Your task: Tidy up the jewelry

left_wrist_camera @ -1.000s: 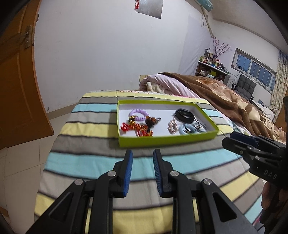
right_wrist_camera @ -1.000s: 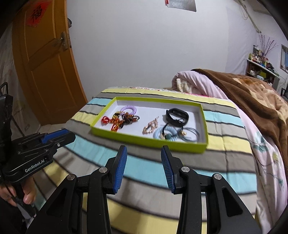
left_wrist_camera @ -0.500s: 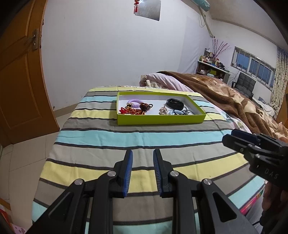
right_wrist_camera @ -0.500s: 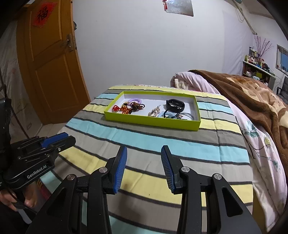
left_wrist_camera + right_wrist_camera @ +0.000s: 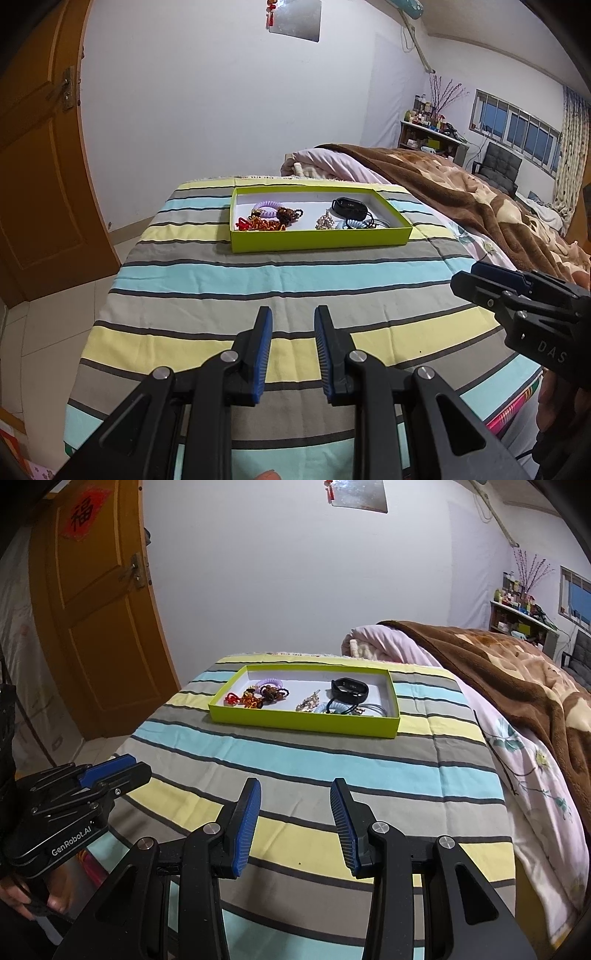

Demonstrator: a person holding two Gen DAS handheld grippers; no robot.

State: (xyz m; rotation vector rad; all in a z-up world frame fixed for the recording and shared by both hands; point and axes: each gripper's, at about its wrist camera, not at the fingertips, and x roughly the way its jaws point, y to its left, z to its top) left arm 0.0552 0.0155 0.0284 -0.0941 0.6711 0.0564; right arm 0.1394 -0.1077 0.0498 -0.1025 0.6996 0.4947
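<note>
Your left gripper (image 5: 292, 347) hangs over the near end of the striped bedspread (image 5: 280, 280), fingers parted w/ a narrow gap, nothing between them. Your right gripper (image 5: 295, 819) is spread wider, also holding nothing, over the same spread. Both are well apart from the lime-green tray (image 5: 321, 242), which sits toward the far end of the bed, near the wall. Inside the tray, left part: a purple coil hair tie (image 5: 269, 206), a red knotted cord piece (image 5: 258, 224) & a dark beaded bracelet (image 5: 289, 213), bunched together & touching. Right part: a black wristband (image 5: 349, 206) at the back, a gold trinket (image 5: 325, 220) in front of it, & a light-blue coil tie (image 5: 355, 224) w/ thin cords beside it. A brown blanket (image 5: 498, 664) lies heaped to the right of the tray.
</note>
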